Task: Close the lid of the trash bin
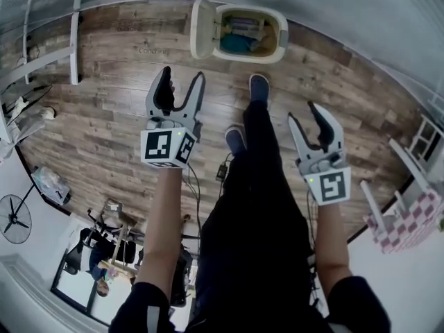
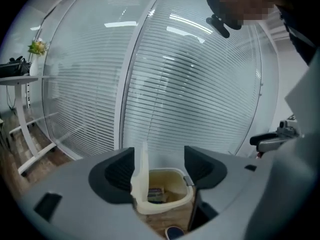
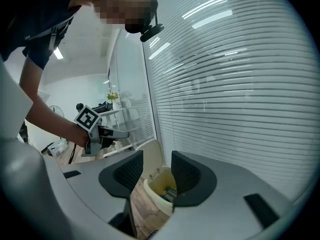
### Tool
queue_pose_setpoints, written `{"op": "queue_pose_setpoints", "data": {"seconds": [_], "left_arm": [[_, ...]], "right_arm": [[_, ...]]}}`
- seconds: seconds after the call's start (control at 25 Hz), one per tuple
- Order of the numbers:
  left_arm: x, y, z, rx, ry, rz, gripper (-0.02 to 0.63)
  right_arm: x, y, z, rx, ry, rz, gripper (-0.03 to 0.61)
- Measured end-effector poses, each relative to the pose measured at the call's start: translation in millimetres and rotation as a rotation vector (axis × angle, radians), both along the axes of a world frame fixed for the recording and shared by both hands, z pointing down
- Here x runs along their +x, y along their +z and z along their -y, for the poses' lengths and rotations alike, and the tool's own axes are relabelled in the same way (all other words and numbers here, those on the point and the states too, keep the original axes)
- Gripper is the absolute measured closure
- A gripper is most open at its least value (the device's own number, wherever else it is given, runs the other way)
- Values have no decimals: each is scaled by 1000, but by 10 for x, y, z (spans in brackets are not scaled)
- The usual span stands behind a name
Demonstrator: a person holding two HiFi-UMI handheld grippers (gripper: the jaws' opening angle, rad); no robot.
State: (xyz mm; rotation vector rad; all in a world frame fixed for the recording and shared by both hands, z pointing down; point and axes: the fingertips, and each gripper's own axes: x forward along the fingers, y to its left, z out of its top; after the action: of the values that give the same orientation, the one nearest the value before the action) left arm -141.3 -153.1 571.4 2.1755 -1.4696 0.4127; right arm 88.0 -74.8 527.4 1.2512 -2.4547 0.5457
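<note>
The cream trash bin (image 1: 258,48) stands on the wood floor by the glass wall, with rubbish inside. Its lid (image 1: 203,28) is swung up on the bin's left side. My left gripper (image 1: 183,75) hangs in the air short of the bin, open and empty. My right gripper (image 1: 302,113) is further back and to the right, also open with nothing between its fingers. In the left gripper view the bin (image 2: 172,201) and its upright lid (image 2: 141,176) show between the jaws, well beyond the left gripper (image 2: 159,164). The right gripper view frames the bin (image 3: 156,190) and lid (image 3: 152,156) the same way.
The person's legs and dark shoes (image 1: 258,87) stand just in front of the bin. A glass wall with blinds (image 2: 190,84) runs behind it. White table legs (image 1: 73,40) are at the left, a fan (image 1: 14,219) at the lower left, and a pink checked box (image 1: 409,220) at the right.
</note>
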Motion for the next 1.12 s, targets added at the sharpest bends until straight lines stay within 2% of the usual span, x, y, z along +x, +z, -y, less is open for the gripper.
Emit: {"op": "queue_pose_setpoints", "data": {"seconds": [0.36, 0.52, 0.88, 0.92, 0.96, 1.0, 1.12], "left_arm": [[59, 638, 178, -52, 58, 20, 324], [89, 787, 207, -74, 61, 25, 324], [61, 1075, 328, -127, 39, 86, 328], [53, 1083, 340, -127, 33, 88, 353], [38, 1084, 352, -126, 22, 90, 439], [20, 1084, 364, -125, 9, 89, 479], [0, 1088, 389, -122, -13, 90, 506]], "right_arm": [[80, 308, 14, -44, 18, 6, 408], [58, 393, 31, -52, 43, 42, 408], [-37, 461, 19, -70, 17, 49, 408], [-28, 468, 12, -71, 20, 49, 408], [-16, 476, 7, -72, 25, 51, 408], [-3, 489, 5, -72, 30, 52, 408], [50, 537, -4, -81, 45, 50, 408]]}}
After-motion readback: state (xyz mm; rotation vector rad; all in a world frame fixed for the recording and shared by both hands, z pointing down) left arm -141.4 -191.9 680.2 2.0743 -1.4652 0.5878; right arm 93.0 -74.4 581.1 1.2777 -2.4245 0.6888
